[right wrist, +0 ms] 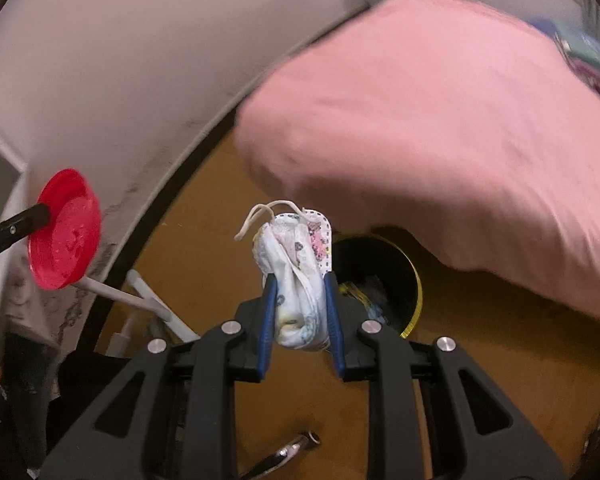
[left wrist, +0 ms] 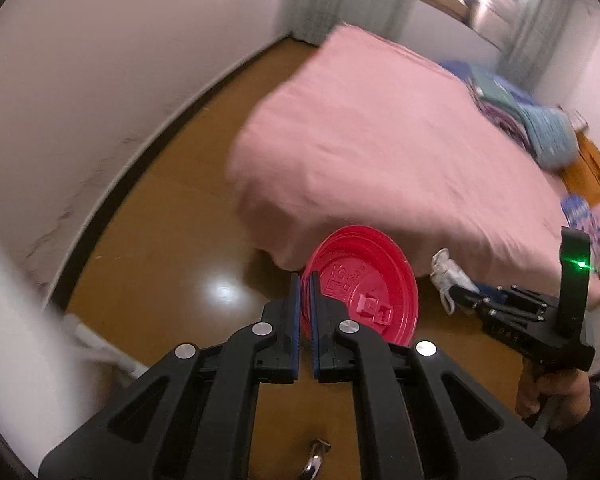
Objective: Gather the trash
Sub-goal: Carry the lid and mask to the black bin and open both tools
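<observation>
Left gripper: pinching round red plastic cup lid by its rim;
Right gripper: clamped on crumpled white printed face mask, above black yellow-rimmed bin; drop looks next

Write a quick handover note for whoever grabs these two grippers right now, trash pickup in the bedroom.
Left gripper: shut on the rim of a red cup lid, carried above the wooden floor.
Right gripper: shut on a crumpled white face mask, ear loops sticking up.
Bin: black trash can with yellow rim stands on the floor just beyond the mask, beside the pink bed; some rubbish already inside.
Done: both pieces picked up.
Left: bring each over the can and release.
</observation>
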`<action>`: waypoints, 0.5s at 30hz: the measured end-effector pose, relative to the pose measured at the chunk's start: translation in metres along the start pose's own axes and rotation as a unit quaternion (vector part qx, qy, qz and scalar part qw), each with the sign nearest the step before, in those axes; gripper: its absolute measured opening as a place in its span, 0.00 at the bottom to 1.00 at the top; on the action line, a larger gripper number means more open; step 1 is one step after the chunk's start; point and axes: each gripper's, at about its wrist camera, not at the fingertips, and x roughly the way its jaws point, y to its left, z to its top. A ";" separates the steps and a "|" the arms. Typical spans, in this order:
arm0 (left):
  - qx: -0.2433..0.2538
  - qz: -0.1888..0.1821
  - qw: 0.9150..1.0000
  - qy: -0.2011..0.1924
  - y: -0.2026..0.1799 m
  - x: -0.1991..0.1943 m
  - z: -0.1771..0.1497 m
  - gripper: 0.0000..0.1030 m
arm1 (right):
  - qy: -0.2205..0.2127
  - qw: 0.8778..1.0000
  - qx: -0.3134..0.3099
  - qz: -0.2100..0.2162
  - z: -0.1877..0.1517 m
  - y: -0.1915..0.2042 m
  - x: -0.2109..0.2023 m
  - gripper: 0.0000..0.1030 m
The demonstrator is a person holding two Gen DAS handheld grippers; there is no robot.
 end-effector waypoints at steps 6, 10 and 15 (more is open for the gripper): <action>0.024 -0.014 0.998 0.057 -0.028 0.090 -0.005 0.03 | 0.058 0.997 0.045 -0.012 -0.015 -0.053 0.063 0.23; 0.024 -0.009 0.995 0.091 -0.037 0.128 -0.013 0.03 | 0.083 0.995 0.059 -0.011 -0.020 -0.066 0.093 0.23; 0.021 -0.004 0.994 0.111 -0.033 0.159 -0.018 0.03 | 0.095 0.993 0.071 0.000 -0.015 -0.080 0.117 0.25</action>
